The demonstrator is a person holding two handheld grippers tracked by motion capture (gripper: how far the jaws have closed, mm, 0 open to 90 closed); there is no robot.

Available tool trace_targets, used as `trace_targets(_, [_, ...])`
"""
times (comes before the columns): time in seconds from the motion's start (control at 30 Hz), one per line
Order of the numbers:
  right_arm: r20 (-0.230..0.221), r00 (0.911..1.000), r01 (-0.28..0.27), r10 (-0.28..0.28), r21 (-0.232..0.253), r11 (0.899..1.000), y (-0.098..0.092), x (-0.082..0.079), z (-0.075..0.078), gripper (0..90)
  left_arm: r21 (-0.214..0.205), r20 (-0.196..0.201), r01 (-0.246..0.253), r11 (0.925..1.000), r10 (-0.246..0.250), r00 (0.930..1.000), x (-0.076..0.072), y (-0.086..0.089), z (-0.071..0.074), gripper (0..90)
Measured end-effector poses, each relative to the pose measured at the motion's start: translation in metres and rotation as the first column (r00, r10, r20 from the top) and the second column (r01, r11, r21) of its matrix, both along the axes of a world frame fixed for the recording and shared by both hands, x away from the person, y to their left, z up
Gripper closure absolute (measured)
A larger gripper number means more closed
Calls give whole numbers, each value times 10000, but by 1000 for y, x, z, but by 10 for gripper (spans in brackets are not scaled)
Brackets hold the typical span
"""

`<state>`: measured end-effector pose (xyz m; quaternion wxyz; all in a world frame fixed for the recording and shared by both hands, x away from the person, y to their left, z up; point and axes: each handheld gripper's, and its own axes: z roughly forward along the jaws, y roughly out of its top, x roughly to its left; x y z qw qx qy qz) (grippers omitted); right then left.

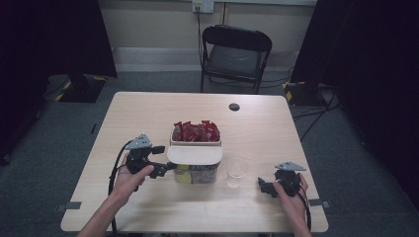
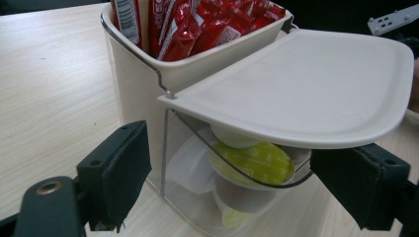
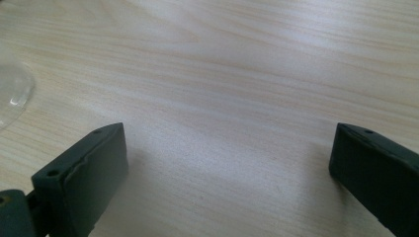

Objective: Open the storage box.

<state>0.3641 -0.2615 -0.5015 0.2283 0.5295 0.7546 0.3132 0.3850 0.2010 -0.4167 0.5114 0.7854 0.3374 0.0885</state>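
A cream container point(image 1: 195, 148) stands mid-table with red sachets point(image 1: 196, 131) upright in its back compartment. Its white flap lid point(image 2: 306, 84) juts out level over a clear front bin point(image 2: 197, 173) that holds coffee pods, one with a green top point(image 2: 257, 160). My left gripper point(image 1: 162, 170) is open at the bin's left side. In the left gripper view, this gripper point(image 2: 242, 180) has one jaw on each side of the bin, under the lid's edge, with nothing gripped. My right gripper point(image 1: 263, 186) rests open near the front right, over bare wood point(image 3: 227, 173).
A clear plastic cup point(image 1: 237, 169) stands between the container and my right gripper; its base point(image 3: 10, 94) shows at the left edge of the right gripper view. A round cable hole point(image 1: 234, 106) sits at the table's far side. A black folding chair point(image 1: 234, 57) stands beyond the table.
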Motion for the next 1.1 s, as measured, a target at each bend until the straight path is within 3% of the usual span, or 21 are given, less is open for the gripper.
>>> trace_targets(0.8, [8, 10000, -7, 7, 0, 10000, 0, 0, 0, 11, -24, 41, -182, 9998, 182, 9998, 6, -1, 4, 155])
trace_targets(1.1, [8, 10000, -7, 7, 0, 10000, 0, 0, 0, 11, 42, 158, -230, 9997, 229, 9996, 11, -1, 13, 155])
